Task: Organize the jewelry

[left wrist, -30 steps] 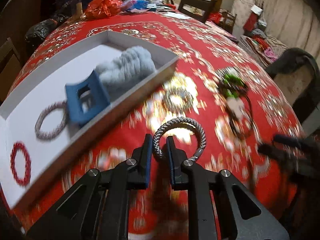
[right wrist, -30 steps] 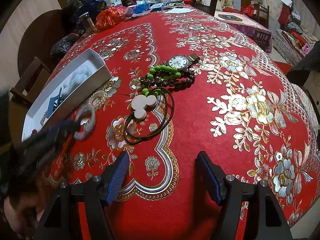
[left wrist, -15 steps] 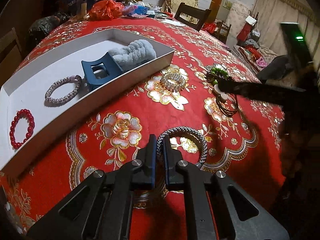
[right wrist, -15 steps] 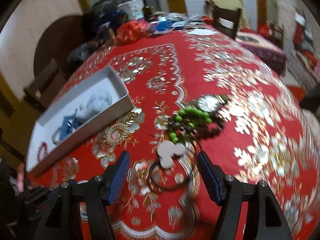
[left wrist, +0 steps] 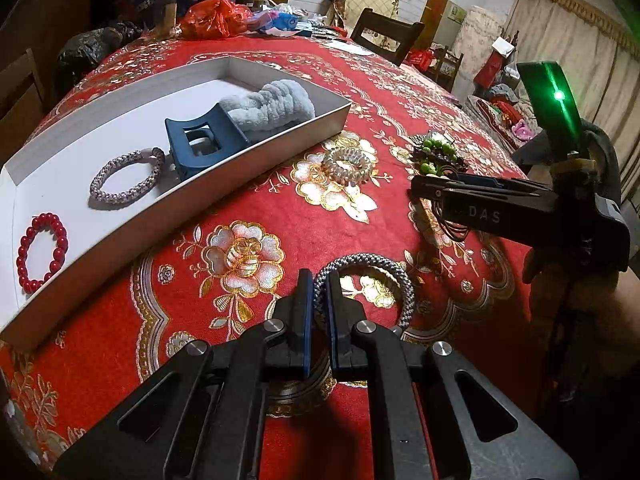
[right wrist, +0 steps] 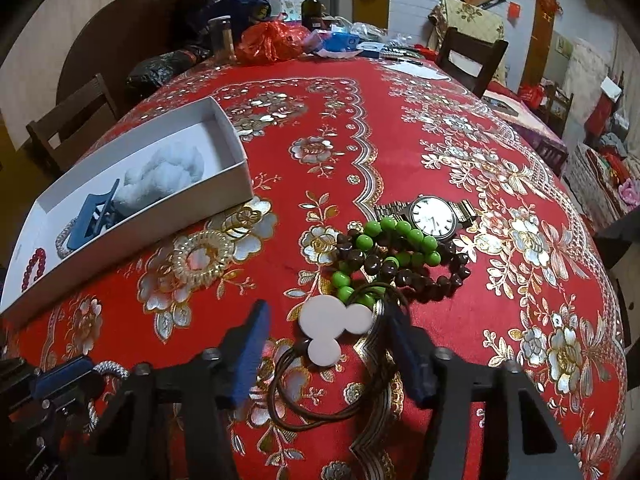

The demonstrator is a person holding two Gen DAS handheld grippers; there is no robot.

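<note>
Two picks under way: one bracelet gripped, hair tie being closed on.
White box on the red surface holds sorted pieces; left tool clamps grey braided bracelet just above the cloth, next carry it into the box. Right tool jaws closing around brown hair tie with white charm, pads not yet pressing. Readable: "DAS" on right tool body; watch dial unreadable.

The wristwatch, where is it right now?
In the right wrist view the wristwatch lies on the red tablecloth, right of centre, just behind the green bead bracelet.
</note>
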